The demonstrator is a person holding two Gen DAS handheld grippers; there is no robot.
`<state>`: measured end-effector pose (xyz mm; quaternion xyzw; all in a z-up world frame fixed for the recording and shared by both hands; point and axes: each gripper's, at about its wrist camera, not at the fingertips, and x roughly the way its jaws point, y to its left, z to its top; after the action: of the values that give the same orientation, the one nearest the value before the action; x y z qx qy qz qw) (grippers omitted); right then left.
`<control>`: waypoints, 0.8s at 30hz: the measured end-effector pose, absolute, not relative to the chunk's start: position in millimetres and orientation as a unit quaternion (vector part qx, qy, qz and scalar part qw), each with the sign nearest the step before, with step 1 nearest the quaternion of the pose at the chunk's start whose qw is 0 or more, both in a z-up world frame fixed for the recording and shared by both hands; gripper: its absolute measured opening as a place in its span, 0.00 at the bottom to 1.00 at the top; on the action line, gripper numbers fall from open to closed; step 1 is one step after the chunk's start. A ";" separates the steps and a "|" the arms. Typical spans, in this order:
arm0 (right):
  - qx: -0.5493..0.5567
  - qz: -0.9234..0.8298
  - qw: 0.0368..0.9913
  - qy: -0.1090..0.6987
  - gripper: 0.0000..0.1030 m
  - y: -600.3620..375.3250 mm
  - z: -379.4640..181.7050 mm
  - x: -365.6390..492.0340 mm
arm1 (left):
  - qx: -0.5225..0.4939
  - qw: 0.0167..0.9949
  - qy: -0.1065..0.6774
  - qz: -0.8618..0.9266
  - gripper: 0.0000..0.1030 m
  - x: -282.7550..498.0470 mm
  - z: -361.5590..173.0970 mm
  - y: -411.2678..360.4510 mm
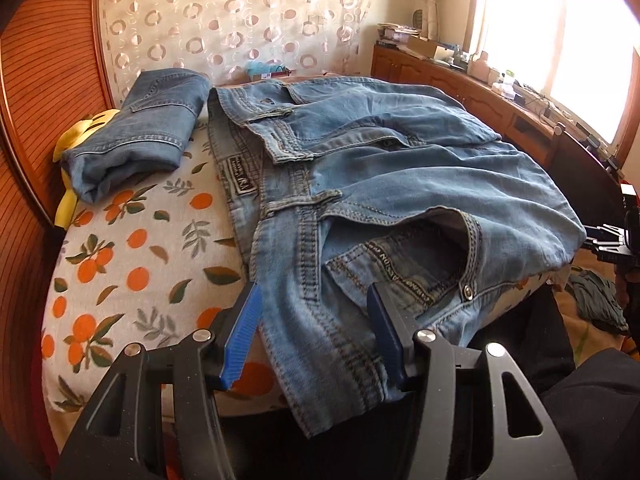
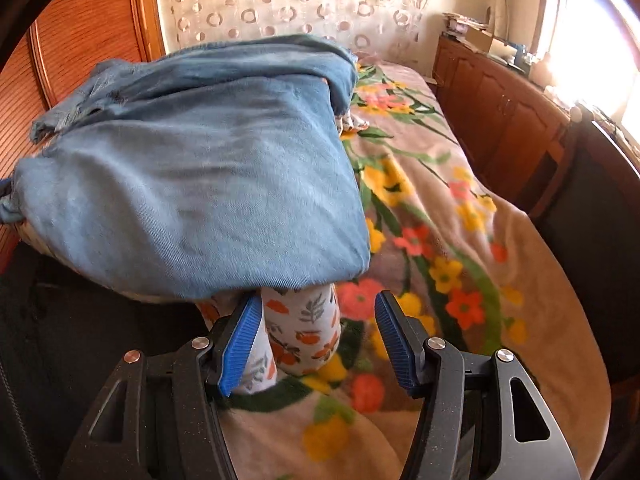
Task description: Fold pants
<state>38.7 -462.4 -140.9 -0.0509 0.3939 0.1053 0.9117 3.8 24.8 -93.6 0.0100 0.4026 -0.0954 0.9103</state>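
Observation:
A pair of light blue jeans (image 1: 392, 184) lies folded over on the orange-print sheet (image 1: 132, 264), waistband toward me and hanging over the near edge. My left gripper (image 1: 314, 296) is open, its blue fingers on either side of the waistband seam near the fly. In the right wrist view the folded leg end of the jeans (image 2: 208, 184) fills the left half. My right gripper (image 2: 318, 306) is open just below that fold's near edge, with a bunch of orange-print sheet (image 2: 300, 332) between its fingers.
A second pair of jeans (image 1: 140, 128), folded, lies at the far left on a yellow toy (image 1: 80, 136). A flowered blanket (image 2: 460, 248) covers the bed's right side. A wooden headboard (image 1: 48, 80) stands left and wooden cabinets (image 2: 500, 112) right, under a bright window.

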 end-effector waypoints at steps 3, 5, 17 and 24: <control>-0.042 0.100 0.920 0.377 0.56 -462.2 -138.5 37.1 | 0.008 0.910 0.403 -0.093 0.54 -3.2 -91.8 31.5; -0.039 0.099 0.924 0.368 0.46 -460.5 -140.2 35.5 | 0.008 0.909 0.406 -0.094 0.54 -8.4 -92.0 34.9; -0.024 0.094 0.935 0.341 0.03 -462.3 -147.0 34.0 | 0.006 0.904 0.406 -0.135 0.54 -35.9 -98.4 36.8; -0.021 0.074 0.946 0.314 0.03 -459.7 -140.9 26.2 | -0.016 0.901 0.407 -0.150 0.29 -35.0 -100.9 34.8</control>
<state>26.2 -459.7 -140.9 -0.0206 0.3138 0.0739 0.9464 -35.0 34.8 -100.9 -0.0160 0.4071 -0.1505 0.9008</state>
